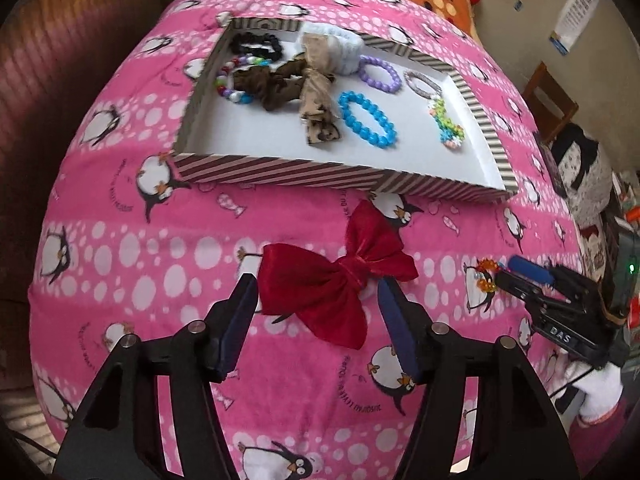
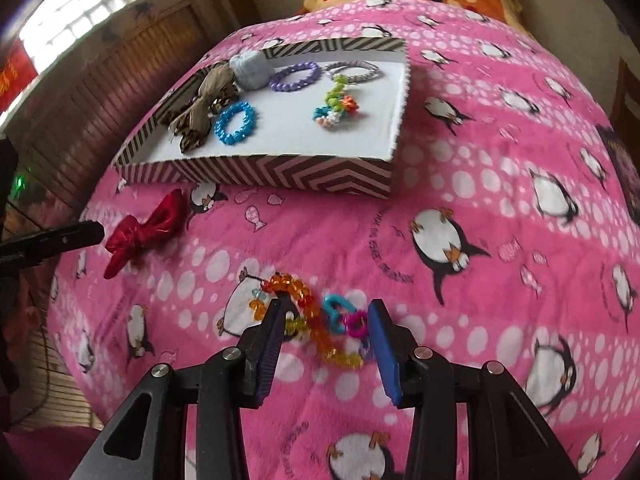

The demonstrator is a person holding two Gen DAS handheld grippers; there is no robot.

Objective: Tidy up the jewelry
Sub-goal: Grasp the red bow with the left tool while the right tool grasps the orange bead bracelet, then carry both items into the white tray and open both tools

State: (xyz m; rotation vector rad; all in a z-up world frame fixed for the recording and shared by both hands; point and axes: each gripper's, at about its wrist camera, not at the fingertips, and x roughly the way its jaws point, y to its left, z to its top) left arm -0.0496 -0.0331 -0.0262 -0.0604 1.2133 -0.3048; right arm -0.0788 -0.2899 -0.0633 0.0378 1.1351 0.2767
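Observation:
A red velvet bow [image 1: 340,284] lies on the pink penguin blanket, between the open fingers of my left gripper [image 1: 316,288]; it also shows in the right wrist view [image 2: 144,232]. An orange and yellow bead bracelet [image 2: 308,316] with blue and pink rings lies between the open fingers of my right gripper [image 2: 326,316]. A striped box [image 1: 280,170] holds a blue bracelet [image 1: 368,119], a purple bracelet [image 1: 379,73], a silver bracelet [image 1: 422,83], a multicoloured bead chain [image 1: 446,124], scrunchies and fabric bows.
My right gripper [image 1: 520,280] shows at the right in the left wrist view, over the orange beads [image 1: 487,276]. The blanket [image 2: 460,184] covers a rounded surface. A wooden chair [image 1: 550,98] stands at the far right, and a wood-panelled wall [image 2: 80,120] at the left.

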